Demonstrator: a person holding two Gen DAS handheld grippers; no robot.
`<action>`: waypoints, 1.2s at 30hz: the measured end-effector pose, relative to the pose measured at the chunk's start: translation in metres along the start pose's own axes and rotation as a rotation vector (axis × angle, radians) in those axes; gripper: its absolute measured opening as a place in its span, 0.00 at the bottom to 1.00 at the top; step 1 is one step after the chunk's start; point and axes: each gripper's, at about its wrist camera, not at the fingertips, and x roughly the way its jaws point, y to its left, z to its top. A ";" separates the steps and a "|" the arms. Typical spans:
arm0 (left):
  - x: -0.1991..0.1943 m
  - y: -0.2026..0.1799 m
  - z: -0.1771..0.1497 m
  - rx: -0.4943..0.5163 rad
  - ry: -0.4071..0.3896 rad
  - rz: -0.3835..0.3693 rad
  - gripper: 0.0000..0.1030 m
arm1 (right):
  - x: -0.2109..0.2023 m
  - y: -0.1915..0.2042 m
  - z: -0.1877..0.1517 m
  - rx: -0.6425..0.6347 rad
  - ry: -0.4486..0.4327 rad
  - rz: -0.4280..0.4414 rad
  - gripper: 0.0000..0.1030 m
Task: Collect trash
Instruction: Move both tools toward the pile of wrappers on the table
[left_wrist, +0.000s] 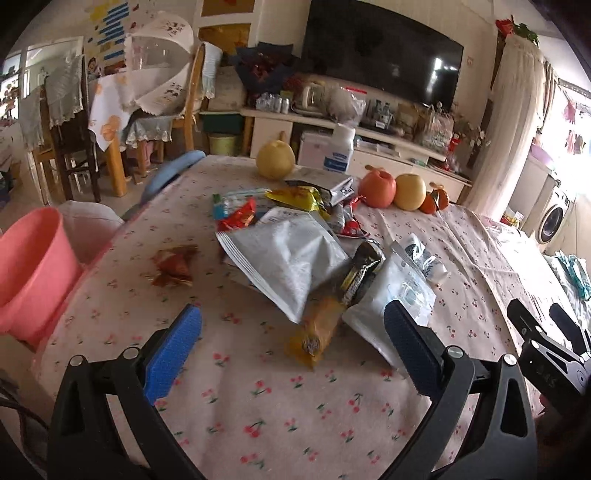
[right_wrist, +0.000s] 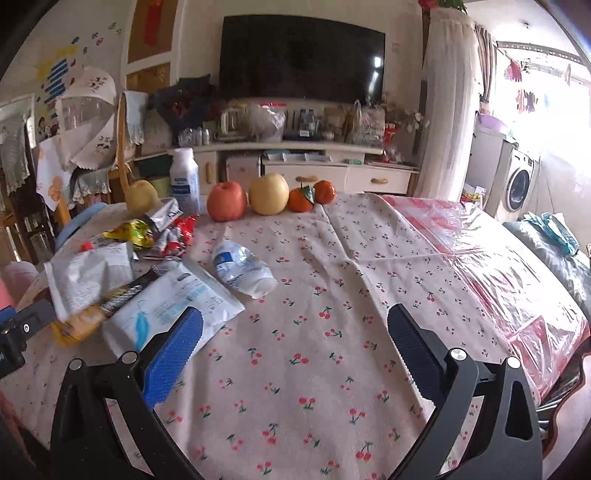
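**Wrappers heaped at table centre, both claws spread and empty**

The table (right_wrist: 332, 295) is covered by a pale cloth printed with small cherries; its right part is overlaid with glossy clear plastic over red. A broad stretch of bare cloth is seen ahead of the right gripper (right_wrist: 295, 332), running to the fruit row at the far edge: a red apple (right_wrist: 226, 201), a yellow pear (right_wrist: 268, 194) and two tangerines (right_wrist: 311, 196). The left edge is bounded by a smooth pink plastic bin (left_wrist: 33, 266) standing just beside the table.

The trash is piled at centre-left. A crinkled silver foil pouch (left_wrist: 284, 258) is laid over a black-and-gold wrapper (left_wrist: 360, 271) and an orange wrapper (left_wrist: 317, 332); a white soft pack (right_wrist: 173, 306) is touched by them, and a crushed clear bottle (right_wrist: 242, 267) lies just beside it. A small red-brown wrapper (left_wrist: 173, 264) lies apart, nearer the bin. Further wrappers are heaped behind, by a white bottle (left_wrist: 340, 147).

The left gripper (left_wrist: 291, 328) is held low, pointed at the pile, its ribbed blue pads spread wide with nothing between them. The right gripper is likewise held released and empty, its left pad (right_wrist: 177, 350) overlapping the white pack in view.
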 end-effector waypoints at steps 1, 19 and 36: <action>-0.004 0.002 -0.002 0.002 -0.006 0.003 0.97 | -0.004 0.001 -0.002 0.000 -0.006 0.001 0.96; -0.051 -0.001 -0.015 0.044 -0.076 0.012 0.97 | -0.053 -0.007 -0.016 0.016 -0.095 -0.003 0.96; -0.056 -0.014 -0.020 0.079 -0.092 0.032 0.97 | -0.063 -0.016 -0.018 0.020 -0.128 0.001 0.96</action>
